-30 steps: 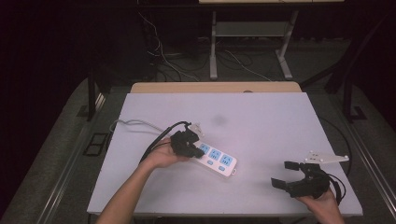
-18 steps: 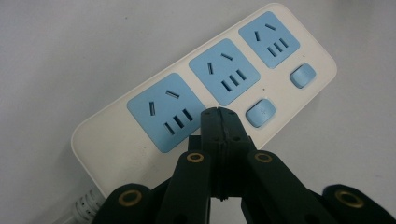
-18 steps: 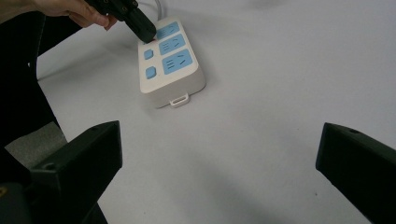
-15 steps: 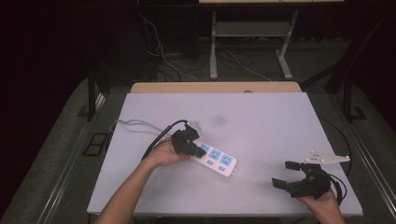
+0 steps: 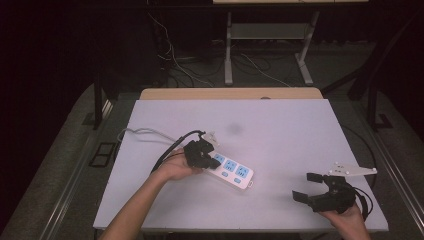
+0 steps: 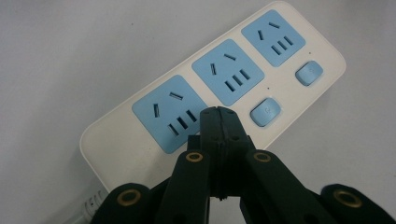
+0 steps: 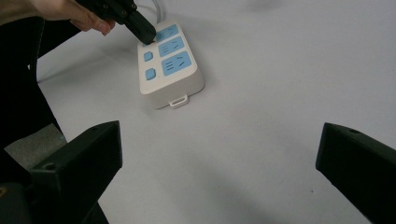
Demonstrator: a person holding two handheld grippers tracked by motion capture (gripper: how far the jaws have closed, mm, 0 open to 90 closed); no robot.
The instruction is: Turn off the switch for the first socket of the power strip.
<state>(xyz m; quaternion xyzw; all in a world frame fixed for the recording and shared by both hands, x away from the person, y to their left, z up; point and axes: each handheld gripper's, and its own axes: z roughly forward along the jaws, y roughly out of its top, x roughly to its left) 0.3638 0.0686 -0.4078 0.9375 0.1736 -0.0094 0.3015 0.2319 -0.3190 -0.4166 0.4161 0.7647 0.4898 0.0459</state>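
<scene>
While the left gripper (image 6: 218, 112), jaws clenched together, presses a switch on the power strip (image 5: 230, 170) at centre frame, push straight down gently; the right gripper (image 5: 309, 187) waits released, lower right.

Left gripper (image 5: 212, 161) — jaws pressed together; right gripper (image 5: 308, 186) — jaws spread wide.

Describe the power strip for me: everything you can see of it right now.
The power strip is a white, smooth, plastic-looking bar with rounded corners, lying flat and diagonal on the table. It carries three blue socket panels in a row, each beside a small blue button, two of which show clearly. A small tab juts from its far end, and a pale cable leaves the near end. Nothing is plugged in. The shut left gripper bears down at the first button's spot; actual contact cannot be confirmed.
</scene>
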